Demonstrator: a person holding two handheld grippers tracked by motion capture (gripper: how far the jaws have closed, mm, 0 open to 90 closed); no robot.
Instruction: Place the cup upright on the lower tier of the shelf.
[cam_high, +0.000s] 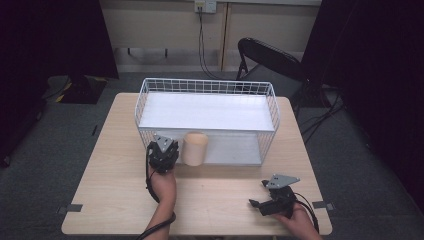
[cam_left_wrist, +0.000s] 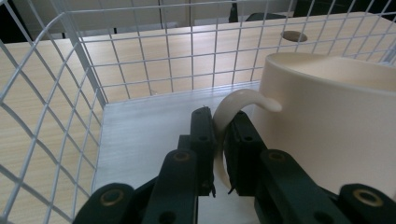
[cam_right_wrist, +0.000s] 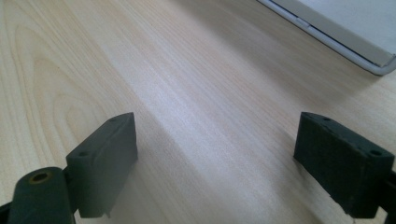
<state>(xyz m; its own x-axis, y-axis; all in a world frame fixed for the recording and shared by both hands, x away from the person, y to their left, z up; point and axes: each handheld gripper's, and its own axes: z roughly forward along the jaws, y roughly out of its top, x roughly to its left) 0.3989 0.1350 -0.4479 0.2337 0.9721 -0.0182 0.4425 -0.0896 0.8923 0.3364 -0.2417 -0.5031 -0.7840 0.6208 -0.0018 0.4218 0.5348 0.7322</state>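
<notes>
A cream mug (cam_high: 195, 148) stands upright at the front left of the white wire basket (cam_high: 207, 86). My left gripper (cam_high: 162, 150) is just left of it, shut on its handle. In the left gripper view the curved handle (cam_left_wrist: 229, 109) is pinched between the two black jaws of the left gripper (cam_left_wrist: 220, 119), with the mug body (cam_left_wrist: 327, 116) to the right. The basket's white floor (cam_left_wrist: 140, 135) lies below. I cannot tell whether the mug rests on it. My right gripper (cam_high: 260, 200) lies on the table near the front right, open, and the right gripper (cam_right_wrist: 217, 158) holds nothing.
The basket's wire walls (cam_left_wrist: 140, 60) rise left of and beyond the mug. The light wooden table (cam_high: 115, 190) has bare wood in front of the basket. A black folding chair (cam_high: 270, 57) stands behind the table at the right. Dark curtains hang on both sides.
</notes>
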